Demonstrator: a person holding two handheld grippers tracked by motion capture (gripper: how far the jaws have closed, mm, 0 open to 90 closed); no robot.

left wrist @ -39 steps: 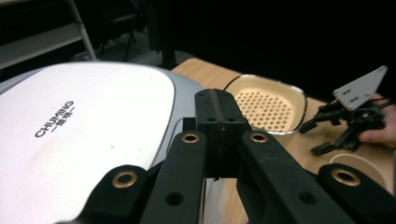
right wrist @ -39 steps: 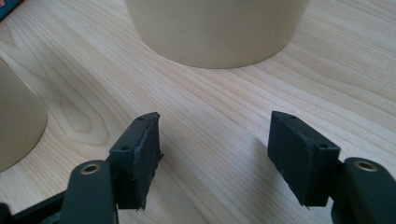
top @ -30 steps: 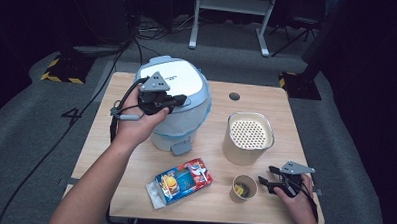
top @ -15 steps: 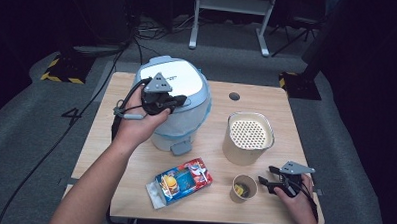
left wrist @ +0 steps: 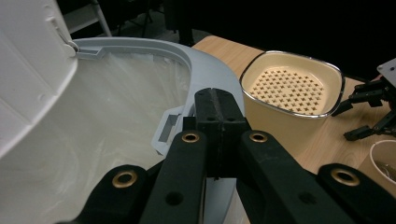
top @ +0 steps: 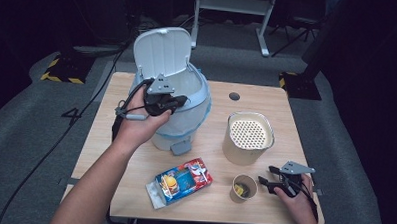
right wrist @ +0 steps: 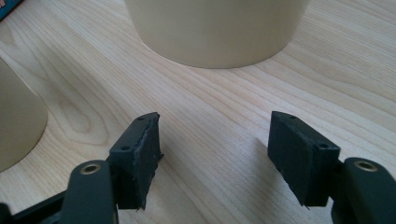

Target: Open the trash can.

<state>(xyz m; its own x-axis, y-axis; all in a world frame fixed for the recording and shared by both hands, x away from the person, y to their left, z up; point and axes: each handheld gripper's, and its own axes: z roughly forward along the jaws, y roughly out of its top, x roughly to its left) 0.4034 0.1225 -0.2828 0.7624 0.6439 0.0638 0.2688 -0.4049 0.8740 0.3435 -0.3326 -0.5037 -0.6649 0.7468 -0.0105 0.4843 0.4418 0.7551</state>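
- Bin point(top: 183, 119), white and pale blue plastic with rounded walls, stands at the back left of my wooden table point(top: 267, 102); its smooth lid point(top: 162, 51) is tipped up on its rear hinge and a thin translucent liner point(left wrist: 107, 116) fills the mouth.
- My left gripper point(top: 179, 100) hangs over the bin's open rim, its black jaws pressed flat together with nothing between them; in the left gripper view the two ribbed pads meet in one block just above the grey-blue rim point(left wrist: 205, 70).
- Grey pedal point(top: 180, 148), a small flat tab, sticks out at the bin's foot toward me.
- Carton point(top: 181, 181), a glossy printed box in blue and red, lies flat near the front edge, left of centre.
- Paper cup point(top: 244, 187), small and tan, stands just right of the carton with some yellow bits inside.
- Cream container point(top: 248, 139), a squarish rounded pot with a bright metal rim and a perforated insert, sits behind the cup, right of the bin.
- My right gripper point(top: 264, 177) rests low at the front right, just beside the cup; in the right gripper view its rubbery pads point(right wrist: 142, 154) stand spread apart over bare pale wood grain, holding nothing.
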